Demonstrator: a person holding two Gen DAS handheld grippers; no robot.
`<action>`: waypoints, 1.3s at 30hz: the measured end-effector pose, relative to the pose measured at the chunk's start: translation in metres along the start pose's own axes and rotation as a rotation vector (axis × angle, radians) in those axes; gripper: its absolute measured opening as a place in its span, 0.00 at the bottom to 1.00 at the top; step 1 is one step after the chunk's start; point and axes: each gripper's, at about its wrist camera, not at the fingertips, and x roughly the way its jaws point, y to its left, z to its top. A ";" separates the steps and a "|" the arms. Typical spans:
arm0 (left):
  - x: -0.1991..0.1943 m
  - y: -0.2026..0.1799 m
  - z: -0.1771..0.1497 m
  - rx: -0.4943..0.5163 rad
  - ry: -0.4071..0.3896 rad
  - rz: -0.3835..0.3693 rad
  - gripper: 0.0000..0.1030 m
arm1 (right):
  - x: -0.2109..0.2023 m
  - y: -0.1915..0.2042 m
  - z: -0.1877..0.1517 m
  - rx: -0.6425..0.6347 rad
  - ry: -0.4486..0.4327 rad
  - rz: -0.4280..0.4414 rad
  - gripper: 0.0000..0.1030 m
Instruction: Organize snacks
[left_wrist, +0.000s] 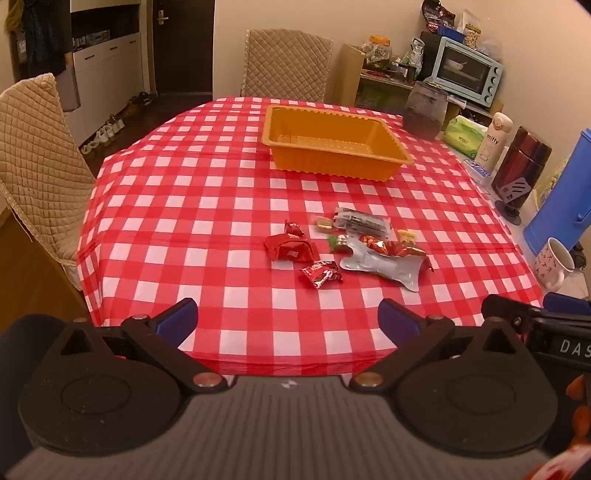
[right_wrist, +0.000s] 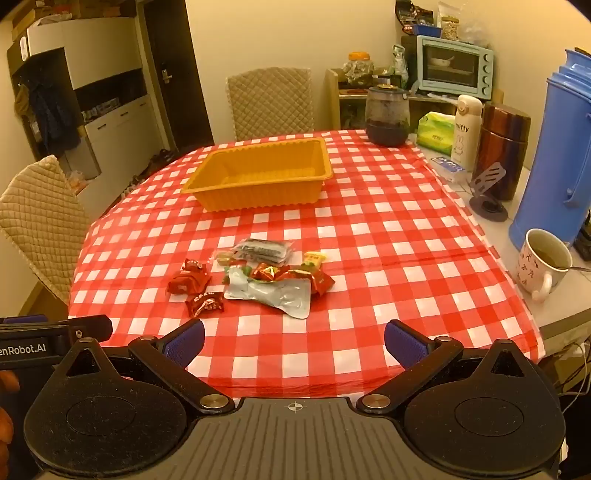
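A small heap of wrapped snacks (left_wrist: 347, 243) (right_wrist: 255, 275) lies mid-table on the red checked cloth: red packets (left_wrist: 291, 251) (right_wrist: 188, 282), a silver pouch (left_wrist: 384, 266) (right_wrist: 273, 293) and a dark packet (left_wrist: 364, 221) (right_wrist: 264, 251). An orange tray (left_wrist: 336, 142) (right_wrist: 258, 171) stands beyond them with nothing inside. My left gripper (left_wrist: 288, 319) hovers over the near table edge, open, nothing between its blue pads. Beside it my right gripper (right_wrist: 293, 341) hangs open too, short of the snacks. Each tool shows at the edge of the other's view.
Along the table's right side stand a mug (right_wrist: 541, 264), a blue flask (right_wrist: 554, 155), a brown canister (right_wrist: 502, 147), a white bottle (right_wrist: 467, 129), tissues (right_wrist: 436, 133) and a dark jar (right_wrist: 388, 116). Quilted chairs stand at the left (left_wrist: 40, 155) and far side (left_wrist: 286, 62).
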 end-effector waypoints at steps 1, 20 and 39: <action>0.000 0.000 0.000 0.001 -0.001 -0.003 1.00 | 0.000 0.000 0.000 -0.001 0.002 -0.001 1.00; -0.004 0.000 0.002 0.013 -0.027 -0.009 1.00 | 0.002 0.001 0.000 -0.010 0.015 -0.019 1.00; -0.004 -0.003 0.001 0.016 -0.023 -0.011 1.00 | 0.003 0.000 0.000 -0.009 0.013 -0.023 1.00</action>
